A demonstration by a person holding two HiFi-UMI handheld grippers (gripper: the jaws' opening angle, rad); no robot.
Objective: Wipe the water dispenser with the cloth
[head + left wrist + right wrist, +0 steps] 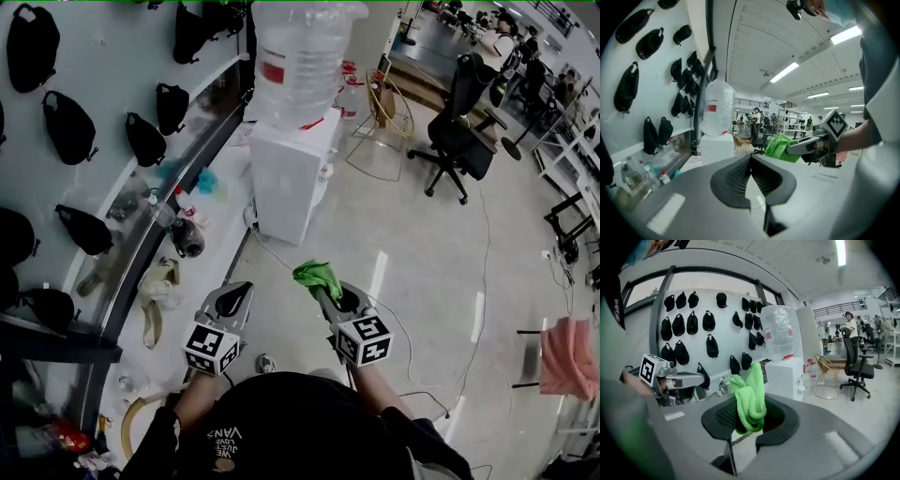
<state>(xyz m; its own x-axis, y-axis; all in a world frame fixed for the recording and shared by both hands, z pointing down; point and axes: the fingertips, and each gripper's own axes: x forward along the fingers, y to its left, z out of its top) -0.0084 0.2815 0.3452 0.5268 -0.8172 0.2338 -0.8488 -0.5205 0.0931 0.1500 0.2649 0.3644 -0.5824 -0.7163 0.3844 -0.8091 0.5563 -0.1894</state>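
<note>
One green cloth (317, 275), bunched into a wad and pinched between the jaws of the right tool (324, 292), a fold sticking up past the tips. Held in the air over the pale floor (422, 272), well apart from the one white water dispenser (292, 173) standing ahead against the wall. One large clear bottle (302, 61) upturned on top of the dispenser, red label on its side.

Left tool (242, 289) just beside the right one, level with it, jaws pressed together with nothing between them. Two tools in all, each with one cube of square markers (211, 349) at its rear, each gripped in one hand of a person in a dark top.

To the left, a white wall hung with many black caps (66, 127), and under it a long glass-fronted shelf (141, 234) cluttered with small bottles and oddments; exact number not readable. One white cable (281, 258) trailing over the floor from the dispenser's foot. Beyond the dispenser, one gold wire chair (380, 141) and one black office chair (461, 122). At the right edge, one pink cloth (568, 356) draped over a stand.
</note>
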